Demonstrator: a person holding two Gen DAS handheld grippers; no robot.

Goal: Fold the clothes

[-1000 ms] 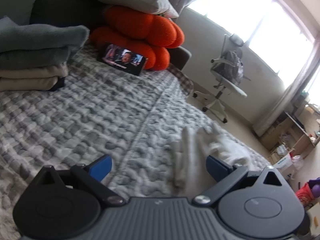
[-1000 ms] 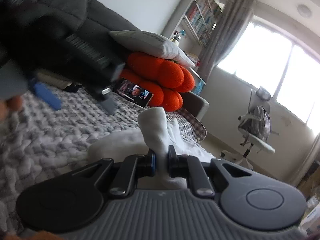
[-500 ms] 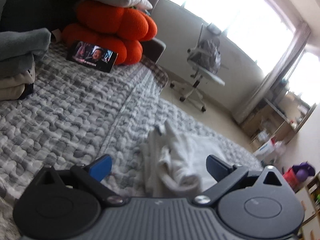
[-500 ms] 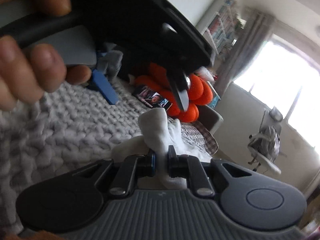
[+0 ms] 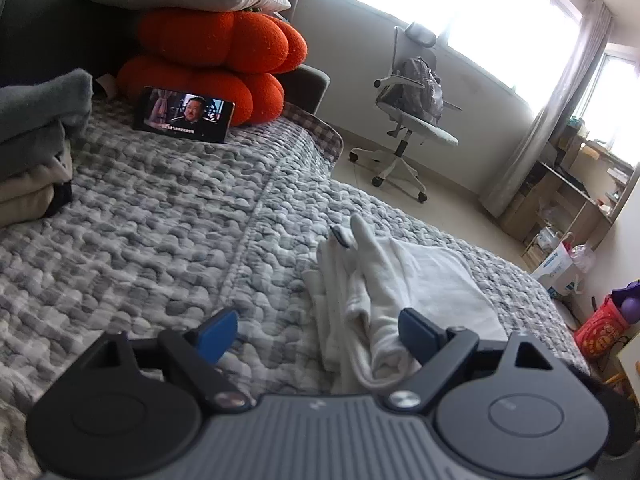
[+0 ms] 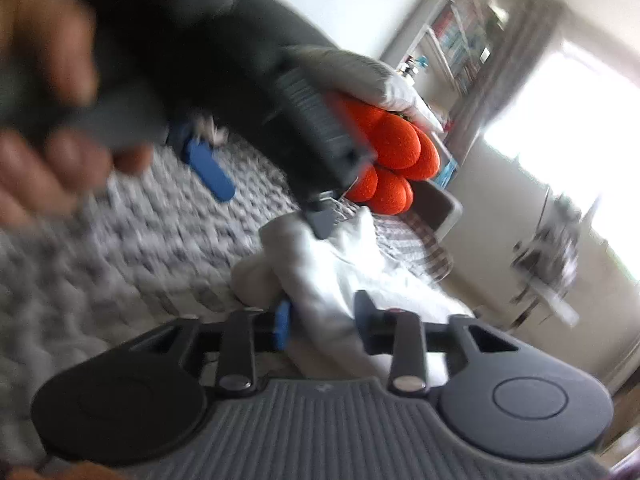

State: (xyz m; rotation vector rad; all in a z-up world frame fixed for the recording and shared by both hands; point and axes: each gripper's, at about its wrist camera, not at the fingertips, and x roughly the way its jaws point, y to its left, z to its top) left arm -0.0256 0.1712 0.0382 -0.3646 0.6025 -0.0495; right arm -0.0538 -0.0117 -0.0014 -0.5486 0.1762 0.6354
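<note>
We see white garment (image 5: 384, 280) bunched on grey quilted bed (image 5: 160, 216). Right gripper (image 6: 322, 326): fingers just been opening, released, cloth loose between them. Left gripper (image 5: 320, 330): fingers spread, just been closing, right pad touching garment fold. Folded stack (image 5: 36, 148) far left.

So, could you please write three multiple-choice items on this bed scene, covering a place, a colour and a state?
1. The phone leans against:
A. the orange cushions
B. the office chair
C. the folded stack

2. The garment being folded is:
A. black
B. white
C. orange

3. The right claw is:
A. clamped shut on the blanket
B. parted, garment between its fingers
C. holding the phone

Answers:
1 A, the phone is propped on the orange cushions.
2 B, the cloth is white.
3 B, its jaws have just been opening and a gap shows beside the cloth.
</note>
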